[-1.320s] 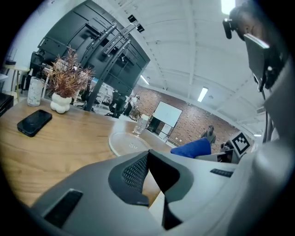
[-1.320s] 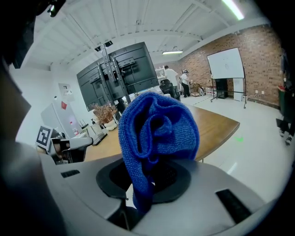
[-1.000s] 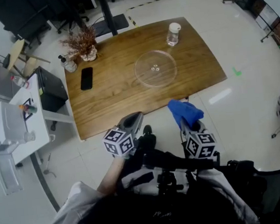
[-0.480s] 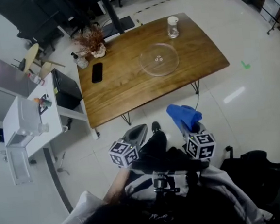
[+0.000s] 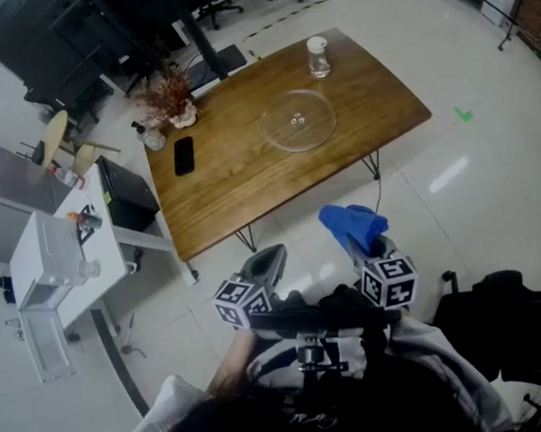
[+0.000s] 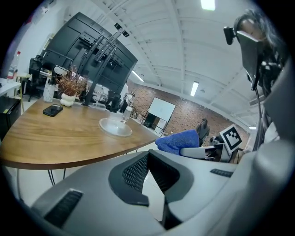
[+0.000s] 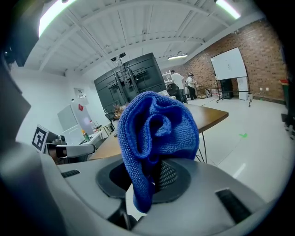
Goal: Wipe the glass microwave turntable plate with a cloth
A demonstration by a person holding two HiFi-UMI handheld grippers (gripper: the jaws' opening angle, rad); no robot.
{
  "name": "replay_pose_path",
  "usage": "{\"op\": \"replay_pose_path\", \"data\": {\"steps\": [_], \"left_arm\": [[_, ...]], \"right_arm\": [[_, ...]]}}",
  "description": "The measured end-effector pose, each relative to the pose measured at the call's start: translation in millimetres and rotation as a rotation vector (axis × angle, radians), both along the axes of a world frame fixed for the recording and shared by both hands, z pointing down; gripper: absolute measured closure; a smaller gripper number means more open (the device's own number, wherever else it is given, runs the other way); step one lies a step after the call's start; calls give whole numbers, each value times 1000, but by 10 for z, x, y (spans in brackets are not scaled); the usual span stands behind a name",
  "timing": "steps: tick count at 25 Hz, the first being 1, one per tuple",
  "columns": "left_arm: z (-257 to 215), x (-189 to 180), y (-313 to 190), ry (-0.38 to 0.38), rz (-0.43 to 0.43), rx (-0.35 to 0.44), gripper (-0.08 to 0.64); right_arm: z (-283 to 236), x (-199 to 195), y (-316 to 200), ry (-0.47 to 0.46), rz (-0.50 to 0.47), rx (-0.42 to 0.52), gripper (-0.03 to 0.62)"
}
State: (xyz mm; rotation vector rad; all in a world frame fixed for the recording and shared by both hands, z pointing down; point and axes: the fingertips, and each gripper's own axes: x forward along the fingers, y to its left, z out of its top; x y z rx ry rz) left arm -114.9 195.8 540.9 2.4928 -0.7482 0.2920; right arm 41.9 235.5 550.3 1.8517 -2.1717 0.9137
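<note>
Wooden table (image 5: 248,175) stood well ahead of me, with the glass turntable plate (image 5: 298,120) flat on its far half, near a lidded jar (image 5: 318,56) and apart from a black phone (image 5: 183,155). From the head view I saw both tools held low over the white floor, short of the table edge. Only the left gripper view showed me that the left gripper (image 6: 146,156) had its jaw tips pressed together with nothing between them; the plate (image 6: 115,127) lay beyond. The right gripper view blocked the plate but showed the right gripper (image 7: 154,177) clamped on the bunched blue cloth (image 7: 154,133).
</note>
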Motion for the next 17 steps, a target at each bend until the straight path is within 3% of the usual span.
{"op": "replay_pose_path", "data": {"steps": [6, 17], "left_arm": [[-105, -248, 2, 20, 10, 6, 563], [-25, -886, -93, 53, -66, -18, 563]], "right_arm": [[-90, -188, 29, 12, 16, 3, 509], [64, -571, 193, 30, 30, -56, 509]]}}
